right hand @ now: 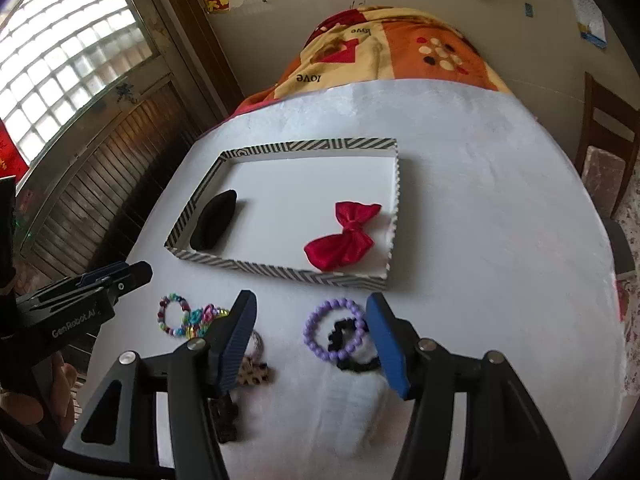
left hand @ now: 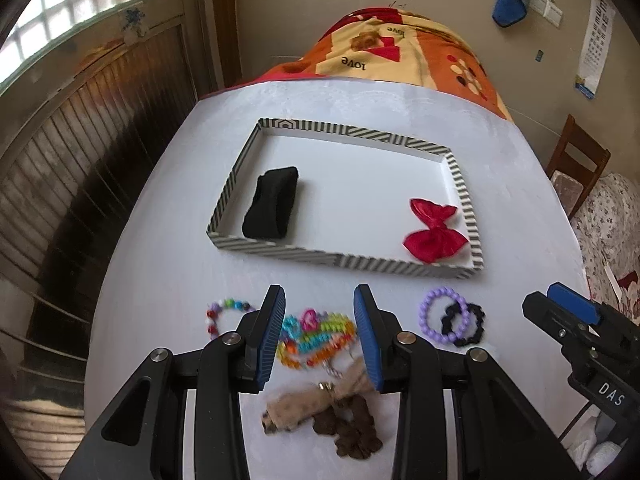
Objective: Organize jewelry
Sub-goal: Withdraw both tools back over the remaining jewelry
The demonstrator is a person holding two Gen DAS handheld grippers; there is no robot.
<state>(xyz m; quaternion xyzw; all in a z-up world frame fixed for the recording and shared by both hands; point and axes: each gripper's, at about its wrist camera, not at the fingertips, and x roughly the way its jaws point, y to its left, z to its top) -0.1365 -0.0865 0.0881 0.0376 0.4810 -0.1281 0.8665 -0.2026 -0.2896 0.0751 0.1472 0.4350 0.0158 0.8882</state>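
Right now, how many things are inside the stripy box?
2: a black hair band by the stripy box's left wall, and a red bow in its near right corner.

Both the left gripper (left hand: 319, 332) and the right gripper (right hand: 316, 340) are showing matte black angular frames with silver round screws at the pivots, triangular cut-outs in the outer links and ribbed blue pads (left hand: 365, 332), with white lettering appearing on each body's side.
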